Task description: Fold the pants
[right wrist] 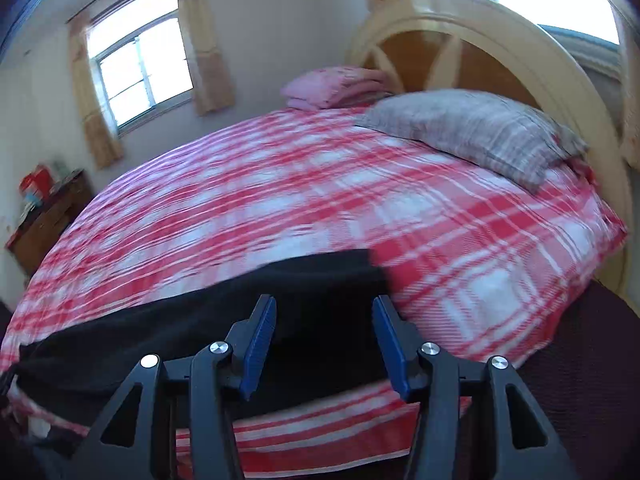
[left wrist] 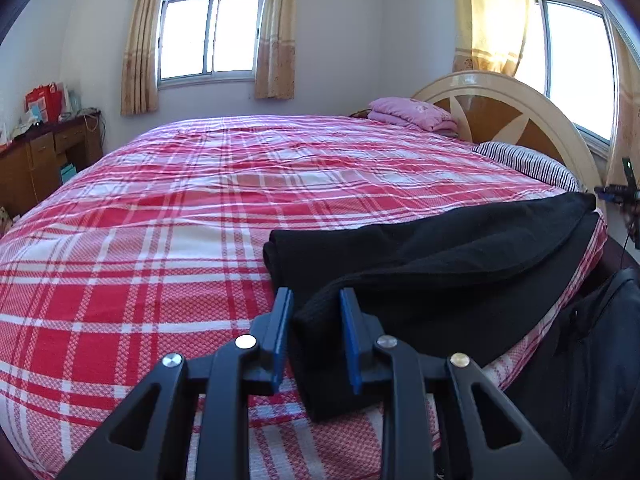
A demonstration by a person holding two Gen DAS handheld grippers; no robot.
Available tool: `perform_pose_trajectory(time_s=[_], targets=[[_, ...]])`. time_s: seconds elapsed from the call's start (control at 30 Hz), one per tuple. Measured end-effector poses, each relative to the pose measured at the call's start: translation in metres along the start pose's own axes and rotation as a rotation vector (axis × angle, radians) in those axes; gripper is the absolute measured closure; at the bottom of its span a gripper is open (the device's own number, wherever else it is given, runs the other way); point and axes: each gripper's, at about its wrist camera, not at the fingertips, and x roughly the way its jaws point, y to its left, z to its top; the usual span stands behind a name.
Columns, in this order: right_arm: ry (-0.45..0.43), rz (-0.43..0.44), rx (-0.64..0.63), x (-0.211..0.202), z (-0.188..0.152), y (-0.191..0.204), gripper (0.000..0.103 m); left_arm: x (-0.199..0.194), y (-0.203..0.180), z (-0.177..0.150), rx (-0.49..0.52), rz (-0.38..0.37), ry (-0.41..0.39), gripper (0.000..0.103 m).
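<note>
Black pants lie along the near edge of a bed with a red and white plaid cover. They are folded lengthwise, one leg on the other. My left gripper is open, its blue pads on either side of the cuff end of the upper leg, not closed on it. In the right wrist view the pants stretch off to the left. My right gripper is open over their other end, pads apart. This view is blurred by motion.
A wooden headboard stands on the right with a striped pillow and a folded pink blanket. A wooden desk with boxes stands far left. A black bag sits beside the bed at right.
</note>
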Motion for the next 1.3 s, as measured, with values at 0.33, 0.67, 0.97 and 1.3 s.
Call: perform_pose_trajectory(time_s=[0.33, 0.67, 0.97, 1.3], targets=[[0.184, 0.386, -0.607, 0.045, -0.064, 0.261, 0.051, -0.004, -0.007, -0.003, 0.057, 0.009, -0.02, 0.081], [0.294, 0.394, -0.842, 0.09, -0.125, 0.332, 0.051, -0.003, -0.004, 0.0, 0.003, -0.018, -0.039, 0.084], [0.245, 0.398, -0.818, 0.076, -0.11, 0.326, 0.1, -0.006, -0.007, 0.007, 0.015, -0.025, -0.054, 0.093], [0.312, 0.488, -0.894, 0.044, -0.121, 0.321, 0.1, -0.031, -0.001, -0.002, 0.058, -0.09, -0.104, 0.093]])
